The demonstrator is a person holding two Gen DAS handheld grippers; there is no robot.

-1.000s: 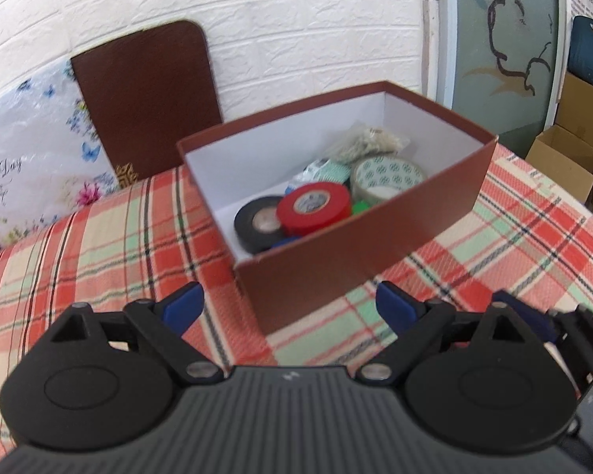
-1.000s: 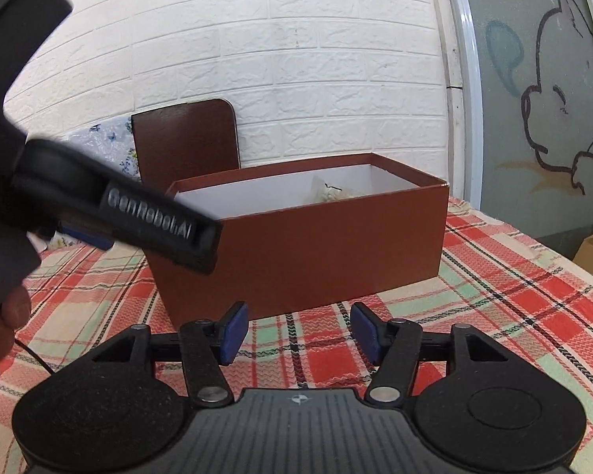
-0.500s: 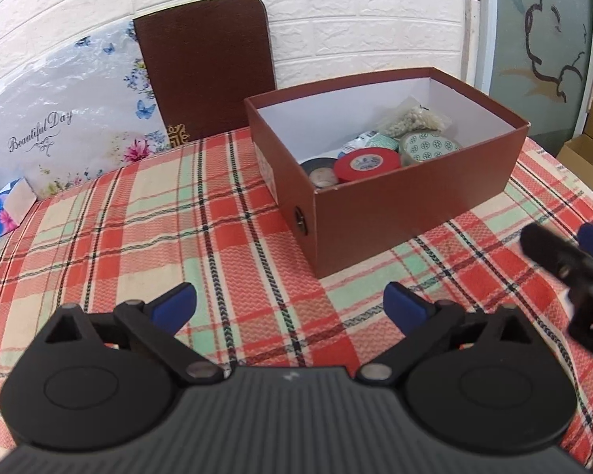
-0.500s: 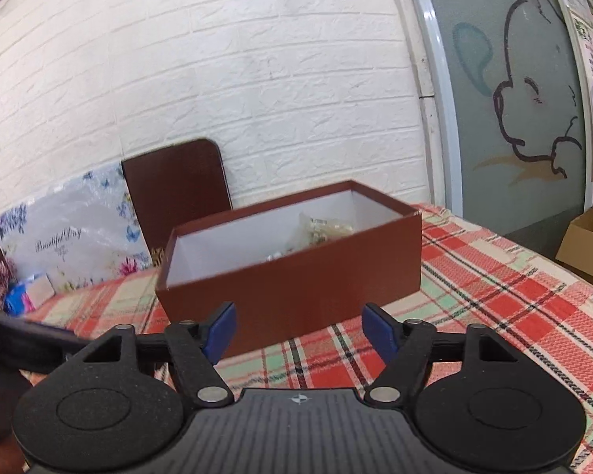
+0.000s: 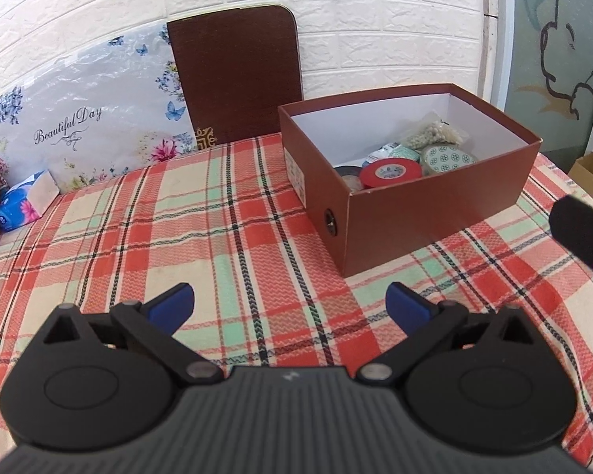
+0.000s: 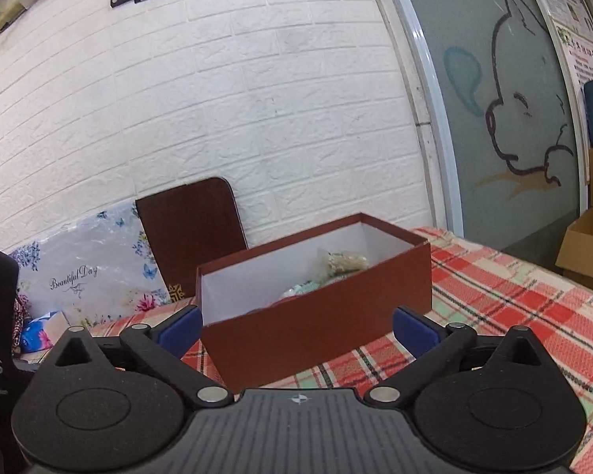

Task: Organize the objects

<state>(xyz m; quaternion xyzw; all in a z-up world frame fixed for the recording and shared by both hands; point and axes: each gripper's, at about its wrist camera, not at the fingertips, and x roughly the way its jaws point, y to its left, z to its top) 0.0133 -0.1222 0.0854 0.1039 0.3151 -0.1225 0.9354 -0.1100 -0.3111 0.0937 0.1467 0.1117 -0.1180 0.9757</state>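
Left gripper (image 5: pixel 290 304) is hanging wide open, empty, over the plaid tablecloth (image 5: pixel 138 229); right gripper (image 6: pixel 296 326), jaws just opened further to full width, nothing between them. Brown box (image 5: pixel 435 201) is sitting lidless ahead, holding a red tape roll (image 5: pixel 389 172), a black one (image 5: pixel 348 175), a patterned roll (image 5: pixel 448 158) and possibly a bead bag (image 5: pixel 433 134). Brown board (image 5: pixel 237 75) and floral panel (image 5: pixel 83 134) are leaning against the wall behind; tissue pack (image 5: pixel 25 205) is lying far left.

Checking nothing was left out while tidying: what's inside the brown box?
Inside the brown box: a red tape roll lying over a black tape roll, a patterned tape roll, a teal-white item and a bag of pale beads. The near wall hides the floor.
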